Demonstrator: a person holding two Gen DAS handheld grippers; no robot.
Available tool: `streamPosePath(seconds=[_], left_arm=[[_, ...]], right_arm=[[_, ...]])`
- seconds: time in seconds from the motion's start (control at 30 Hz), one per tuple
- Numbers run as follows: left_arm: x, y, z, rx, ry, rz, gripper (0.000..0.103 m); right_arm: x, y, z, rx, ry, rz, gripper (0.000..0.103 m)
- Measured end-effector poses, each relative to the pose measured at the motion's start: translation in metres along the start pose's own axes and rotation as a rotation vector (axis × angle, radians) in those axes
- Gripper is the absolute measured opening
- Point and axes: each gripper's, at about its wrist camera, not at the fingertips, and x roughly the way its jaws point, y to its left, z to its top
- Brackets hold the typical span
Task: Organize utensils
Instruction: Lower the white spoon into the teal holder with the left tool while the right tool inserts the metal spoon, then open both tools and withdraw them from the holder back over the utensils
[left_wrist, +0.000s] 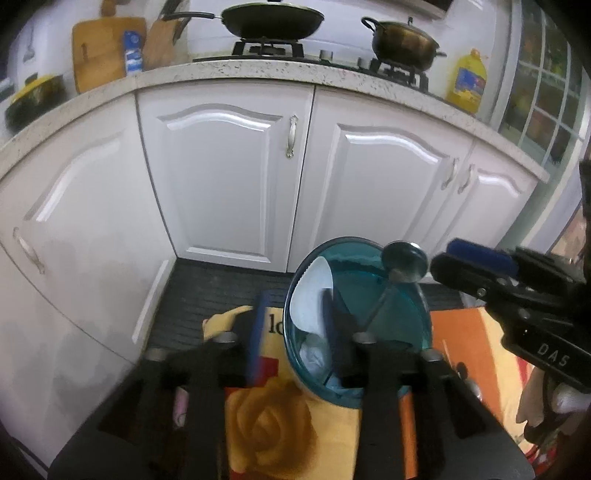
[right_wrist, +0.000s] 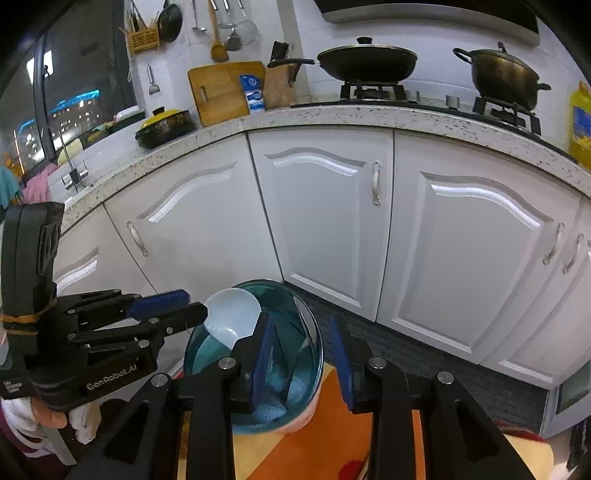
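Two hand-held grippers are hovering over a blue translucent container (left_wrist: 369, 302) that is standing on an orange and yellow patterned cloth (left_wrist: 273, 417) in front of white cabinet doors (left_wrist: 225, 177). The left hand-held gripper (left_wrist: 295, 336) is showing its jaws parted, the container's near rim lying between them with no pad pressing on it; its lower body is cutting off the container's base. The right hand-held gripper (right_wrist: 303, 354) is likewise standing with jaws apart, its left blue pad over the container's rim, its right pad clear of it. Inside the container, a white spoon (right_wrist: 231, 317) is leaning against the left wall and a metal spoon (left_wrist: 402, 258) is standing with its bowl above the rim, its handle seen only through the tinted wall. The lower contents are blurring into pale shapes and are hard to make out. A white-gloved hand (right_wrist: 22, 413) is partly showing beneath the left tool. On the speckled desk (right_wrist: 332, 114) behind, a wok (right_wrist: 365, 62) and a lidded pot (right_wrist: 502, 74) are sitting on the burners.
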Motion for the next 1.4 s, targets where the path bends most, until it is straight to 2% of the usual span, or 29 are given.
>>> streamPosePath(seconds=[0.07,0.1,0.17,0.57,0.97,1.03,1.4], left_arm=[[-0.010,0.000,-0.003,-0.011,-0.023,-0.004,0.052],[-0.013,0.000,-0.004,-0.014,-0.028,-0.005,0.059],[-0.021,-0.001,-0.007,-0.023,-0.038,-0.010,0.062],[-0.054,-0.034,-0.040,0.015,-0.048,0.002,0.063],[-0.065,-0.068,-0.067,0.051,-0.029,0.005,0.063],[-0.066,-0.074,-0.070,0.061,-0.030,0.005,0.063],[-0.069,-0.095,-0.080,0.092,-0.017,-0.025,0.063]], right_arm=[[-0.009,-0.001,-0.004,0.004,-0.001,-0.009,0.032],[-0.013,0.000,-0.007,0.008,0.000,-0.015,0.036],[-0.020,0.000,-0.012,0.018,-0.001,-0.028,0.042],[-0.067,-0.002,-0.065,0.068,0.029,-0.138,0.044],[-0.110,-0.017,-0.112,0.153,0.048,-0.249,0.049],[-0.115,-0.018,-0.117,0.159,0.050,-0.255,0.052],[-0.134,-0.029,-0.140,0.192,0.071,-0.285,0.053]])
